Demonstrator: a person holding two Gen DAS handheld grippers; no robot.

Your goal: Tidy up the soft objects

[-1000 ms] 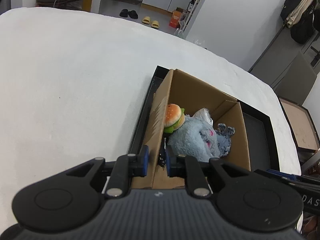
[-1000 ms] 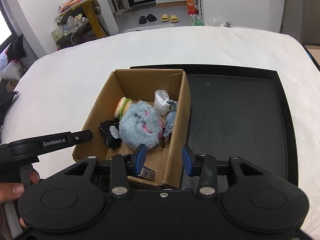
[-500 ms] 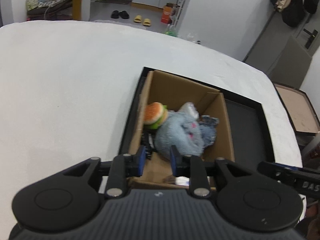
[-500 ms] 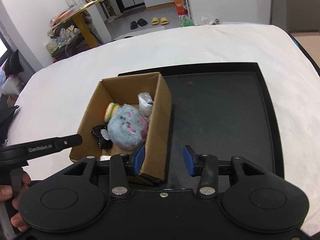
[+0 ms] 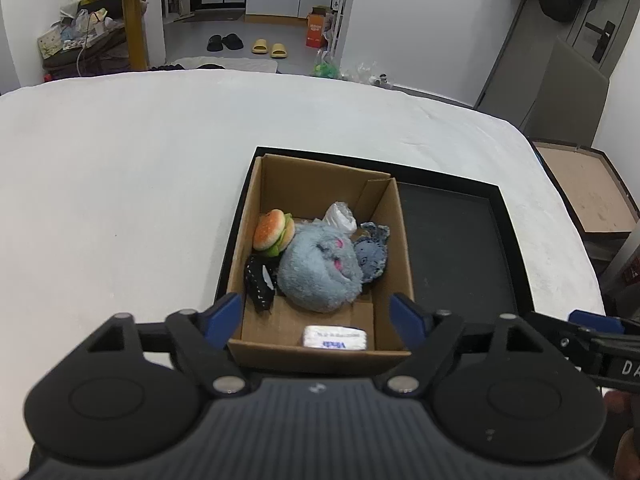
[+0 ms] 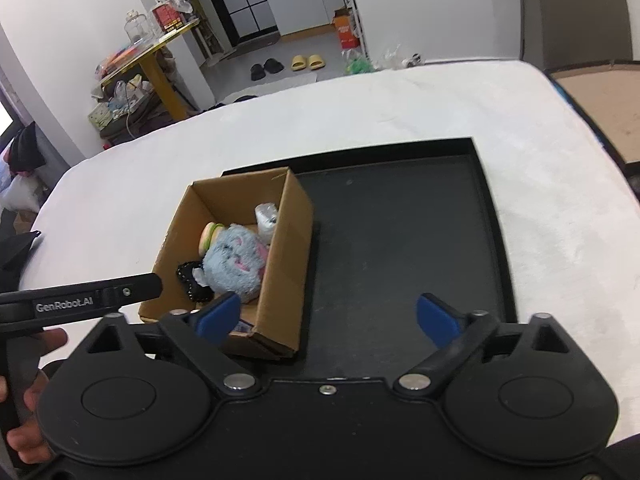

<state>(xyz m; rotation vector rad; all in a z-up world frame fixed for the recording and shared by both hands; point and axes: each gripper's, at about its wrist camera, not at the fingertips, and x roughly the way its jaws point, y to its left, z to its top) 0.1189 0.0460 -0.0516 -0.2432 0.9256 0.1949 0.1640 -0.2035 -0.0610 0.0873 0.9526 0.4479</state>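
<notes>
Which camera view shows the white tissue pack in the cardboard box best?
The left wrist view: the tissue pack lies in plain sight on the cardboard box floor by the near wall. In the right wrist view, a gripper finger hides nearly all of it.

A white-covered bed (image 5: 120, 184) carries a shallow black tray (image 6: 400, 240) lying flat on it.
</notes>
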